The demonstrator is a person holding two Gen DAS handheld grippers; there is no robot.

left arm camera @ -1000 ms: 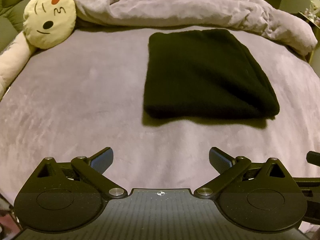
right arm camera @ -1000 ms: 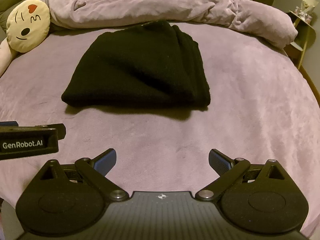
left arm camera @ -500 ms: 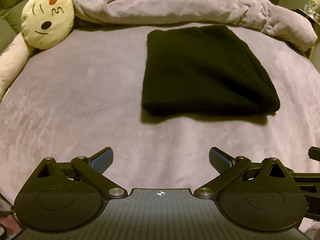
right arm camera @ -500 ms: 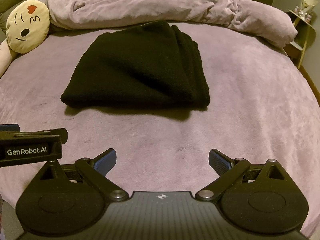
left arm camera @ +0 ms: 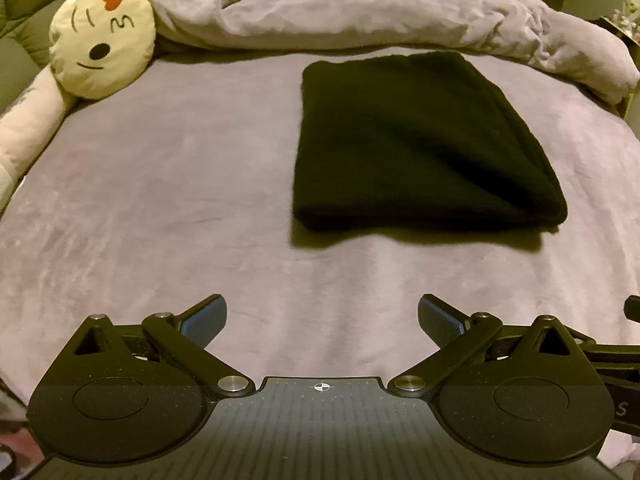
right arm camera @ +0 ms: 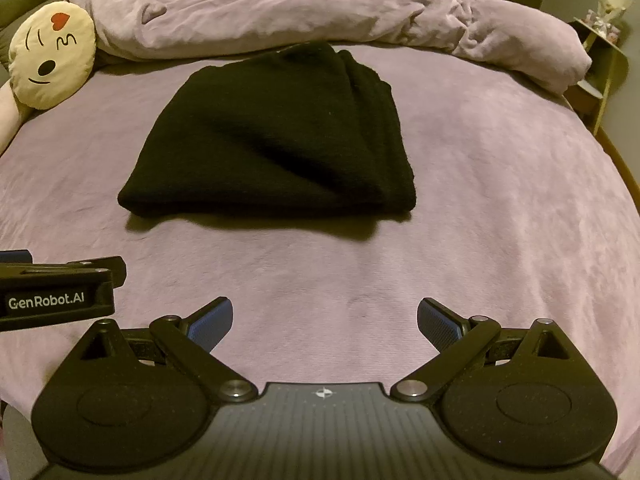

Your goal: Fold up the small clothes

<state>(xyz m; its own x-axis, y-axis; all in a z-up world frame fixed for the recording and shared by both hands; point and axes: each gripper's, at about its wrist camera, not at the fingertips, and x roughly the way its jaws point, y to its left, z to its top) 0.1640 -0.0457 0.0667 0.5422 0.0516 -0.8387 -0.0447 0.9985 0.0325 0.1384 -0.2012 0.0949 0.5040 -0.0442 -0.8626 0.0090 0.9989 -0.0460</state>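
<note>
A black knitted garment (left arm camera: 416, 140) lies folded into a thick rectangle on the mauve bed cover (left arm camera: 180, 200); the right wrist view has the same black garment (right arm camera: 276, 136) left of centre. My left gripper (left arm camera: 322, 316) hovers open well short of its near edge, nothing between the blue pads. My right gripper (right arm camera: 324, 318) is open too, empty, and equally far back from the cloth. The left gripper's body (right arm camera: 56, 292) juts in at the left edge of the right wrist view.
A bunched mauve duvet (left arm camera: 380, 4) runs along the back of the bed. A round cream face pillow (left arm camera: 102, 38) sits at the back left, also seen as the face pillow (right arm camera: 50, 56). A small side table (right arm camera: 600, 52) stands beyond the bed's right edge.
Both grippers have drifted slightly; the garment sits a little higher and further left in the left wrist view. The cloth itself has not moved and both stay open.
</note>
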